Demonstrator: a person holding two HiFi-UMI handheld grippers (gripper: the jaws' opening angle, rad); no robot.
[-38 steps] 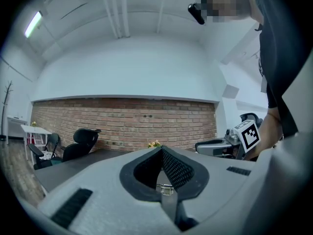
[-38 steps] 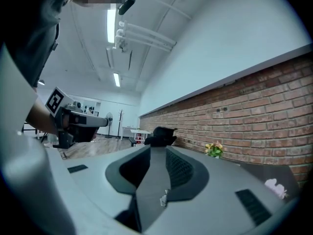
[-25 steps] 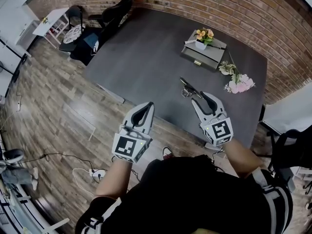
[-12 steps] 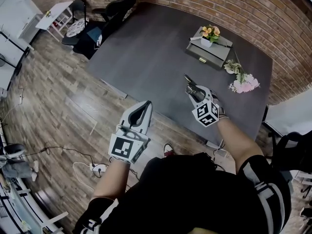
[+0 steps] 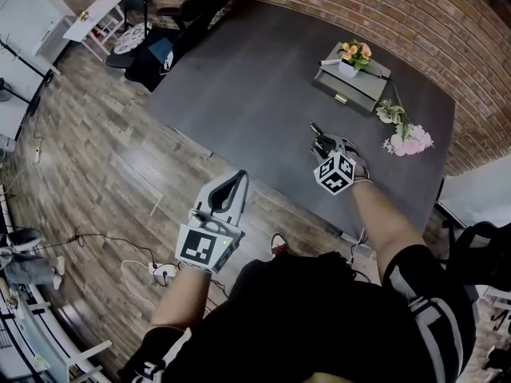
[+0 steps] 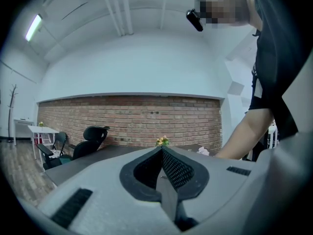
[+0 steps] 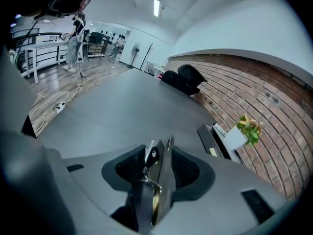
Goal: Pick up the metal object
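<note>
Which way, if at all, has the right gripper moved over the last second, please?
Yes: the right gripper went forward over the table, toward the grey box, onto the metal object.

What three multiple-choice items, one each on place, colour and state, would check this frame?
1. Where does the flower pot stand? A on the floor; B on the grey box; C on a chair.
2. What colour is the table top? A white; B red; C dark grey.
3. How are the right gripper jaws? A closed on the metal object; B wide apart; C out of view.
Key: B, the pot sits atop the box; C, the head view shows it; A, the right gripper view shows metal pinched between them.
</note>
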